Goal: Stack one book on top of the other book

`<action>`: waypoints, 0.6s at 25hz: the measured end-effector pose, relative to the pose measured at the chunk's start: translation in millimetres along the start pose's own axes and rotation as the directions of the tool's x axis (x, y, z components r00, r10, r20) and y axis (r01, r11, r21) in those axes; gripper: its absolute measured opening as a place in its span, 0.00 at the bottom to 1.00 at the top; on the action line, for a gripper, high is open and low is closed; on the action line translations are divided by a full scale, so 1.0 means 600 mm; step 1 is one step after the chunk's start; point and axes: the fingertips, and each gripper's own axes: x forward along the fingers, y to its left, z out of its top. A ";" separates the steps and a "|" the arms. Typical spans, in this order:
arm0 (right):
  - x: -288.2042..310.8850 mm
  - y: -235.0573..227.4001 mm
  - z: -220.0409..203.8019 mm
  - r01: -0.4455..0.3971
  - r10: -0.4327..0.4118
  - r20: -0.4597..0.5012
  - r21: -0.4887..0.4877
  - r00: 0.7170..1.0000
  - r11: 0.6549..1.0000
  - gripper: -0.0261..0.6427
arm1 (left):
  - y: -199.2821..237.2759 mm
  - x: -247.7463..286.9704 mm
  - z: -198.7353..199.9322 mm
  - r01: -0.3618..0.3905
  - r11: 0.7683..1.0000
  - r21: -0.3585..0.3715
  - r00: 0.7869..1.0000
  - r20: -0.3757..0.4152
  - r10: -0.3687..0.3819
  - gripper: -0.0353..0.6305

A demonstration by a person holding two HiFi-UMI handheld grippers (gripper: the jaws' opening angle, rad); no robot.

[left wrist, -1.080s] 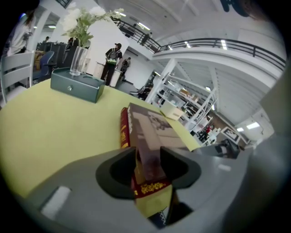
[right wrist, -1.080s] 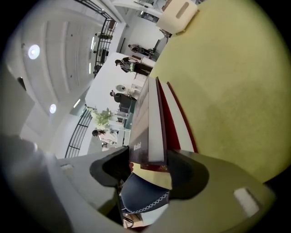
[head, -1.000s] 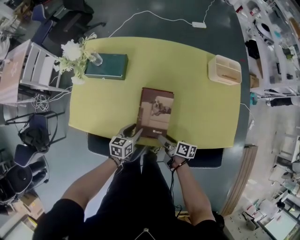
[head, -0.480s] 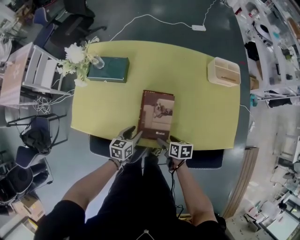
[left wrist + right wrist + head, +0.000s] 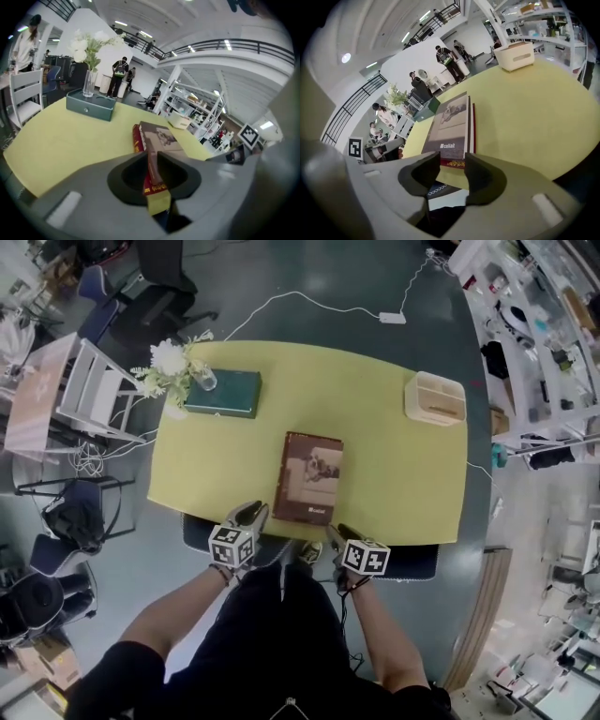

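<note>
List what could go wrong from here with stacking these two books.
1. A vase of flowers stands on or right against the green book. Lifting that book, or setting the other one on it, may tip the vase.
2. The brown book lies flat with its near end close to the edge of the table. A slipped pick-up could drag it off.

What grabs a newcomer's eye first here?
A brown book lies flat on the yellow table, close to its near edge. At the far left corner, a vase of white flowers stands on a green book. At the near edge, the left hand-held gripper and right hand-held gripper hang empty, their jaws having just closed further.
</note>
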 end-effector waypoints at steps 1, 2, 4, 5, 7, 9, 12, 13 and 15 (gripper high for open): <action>-0.008 0.001 0.005 0.007 -0.007 0.019 -0.006 1.000 1.000 0.26 | 0.001 -0.009 0.002 -0.010 1.000 -0.002 1.000 0.007 0.010 0.13; -0.015 0.002 0.012 0.016 -0.015 0.040 -0.014 0.999 1.000 0.20 | 0.001 -0.016 0.004 -0.017 1.000 -0.001 1.000 0.013 0.017 0.06; -0.026 0.007 0.028 0.038 -0.035 0.081 -0.036 0.996 0.999 0.11 | -0.001 -0.026 0.009 -0.023 1.000 0.004 1.000 0.019 0.023 0.06; -0.032 0.013 0.035 0.045 -0.040 0.101 -0.052 0.994 0.998 0.04 | -0.003 -0.031 0.011 -0.025 1.000 0.007 0.999 0.020 0.025 0.06; -0.043 0.035 0.049 0.037 -0.023 0.135 -0.104 0.991 0.994 0.04 | -0.012 -0.045 0.014 -0.025 1.000 0.016 0.999 0.021 0.024 0.06; -0.059 0.067 0.061 0.017 0.011 0.168 -0.165 0.986 0.986 0.04 | -0.030 -0.063 0.021 -0.007 1.000 0.024 1.000 0.019 0.007 0.06; -0.083 0.114 0.082 0.000 0.054 0.217 -0.241 0.975 0.970 0.04 | -0.062 -0.091 0.038 0.024 0.999 0.039 1.000 0.013 -0.025 0.06; -0.089 0.127 0.086 -0.003 0.065 0.228 -0.264 0.971 0.965 0.04 | -0.069 -0.098 0.041 0.030 0.999 0.045 0.999 0.015 -0.030 0.06; -0.094 0.144 0.089 0.002 0.075 0.243 -0.303 0.967 0.953 0.04 | -0.079 -0.107 0.044 0.035 0.998 0.055 0.999 0.021 -0.036 0.06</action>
